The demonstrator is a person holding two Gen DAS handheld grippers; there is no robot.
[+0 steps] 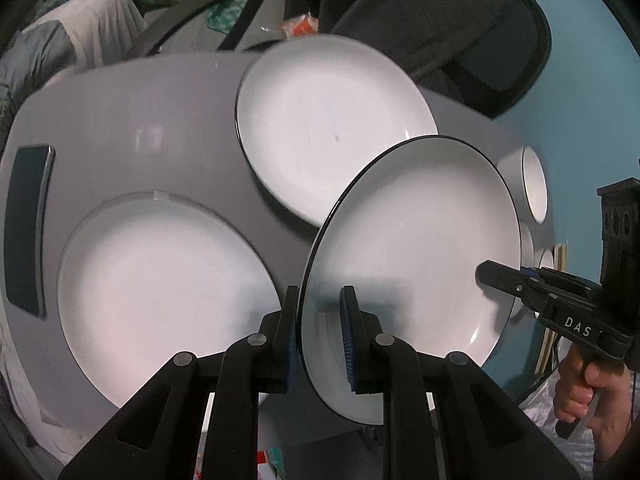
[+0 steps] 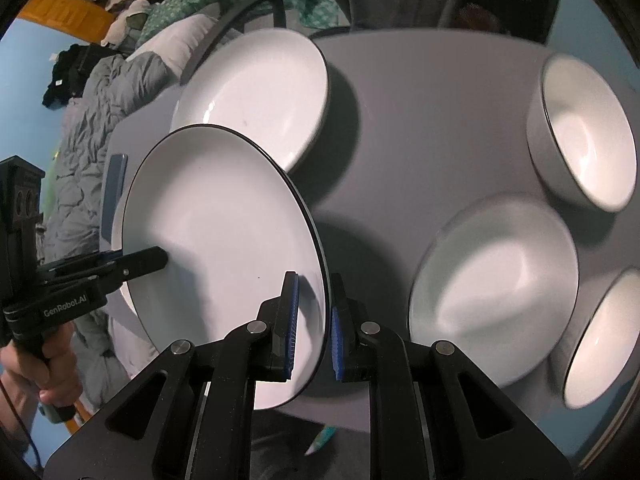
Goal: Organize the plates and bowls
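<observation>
Both grippers hold one white plate with a dark rim (image 1: 416,240) tilted above the grey table (image 1: 140,120). My left gripper (image 1: 320,296) is shut on the plate's left edge. My right gripper (image 1: 488,276) clamps the opposite edge. In the right wrist view the right gripper (image 2: 313,280) pinches the held plate (image 2: 216,220) by its rim, and the left gripper (image 2: 160,258) grips the far side. Two more white plates (image 1: 328,128) (image 1: 160,280) lie on the table. Three white bowls (image 2: 588,132) (image 2: 496,272) (image 2: 600,340) stand to the right.
A dark phone (image 1: 28,224) lies near the table's left edge. A black chair (image 1: 440,20) stands behind the table. Grey bedding (image 2: 88,120) is piled beyond the left side. A person's hand (image 1: 584,392) holds the right gripper's handle.
</observation>
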